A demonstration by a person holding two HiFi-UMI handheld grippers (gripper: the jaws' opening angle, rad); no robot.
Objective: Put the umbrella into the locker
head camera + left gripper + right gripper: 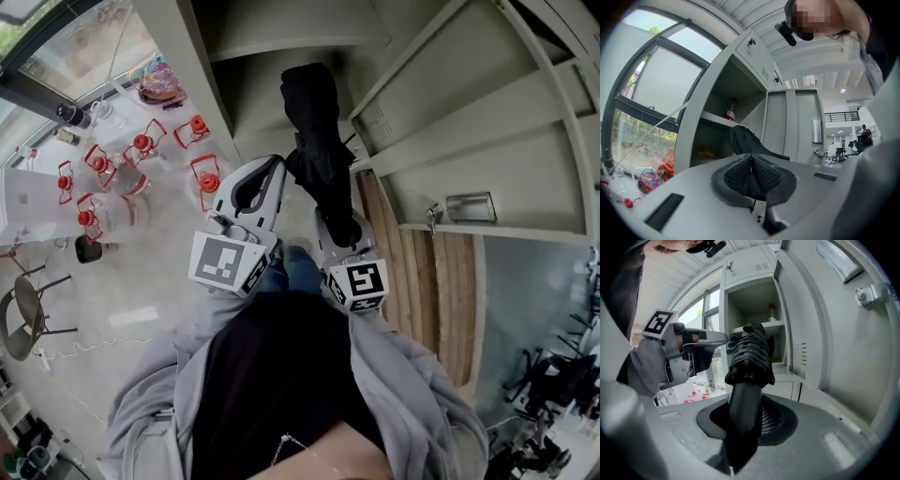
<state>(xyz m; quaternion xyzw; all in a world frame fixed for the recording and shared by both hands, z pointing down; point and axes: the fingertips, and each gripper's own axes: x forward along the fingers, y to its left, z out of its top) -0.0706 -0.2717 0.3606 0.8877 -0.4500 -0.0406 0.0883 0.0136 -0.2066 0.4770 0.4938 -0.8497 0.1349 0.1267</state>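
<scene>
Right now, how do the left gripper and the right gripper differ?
The right gripper is clamped on the black umbrella by its handle; the left gripper has its jaws shut on nothing. The left gripper sits up beside the folded canopy, the right gripper lower at the handle end. Both point toward the open locker.

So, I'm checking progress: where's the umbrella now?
Head view, centre: the black umbrella is gripped by its handle in the right tool, tip toward the open locker.
</scene>
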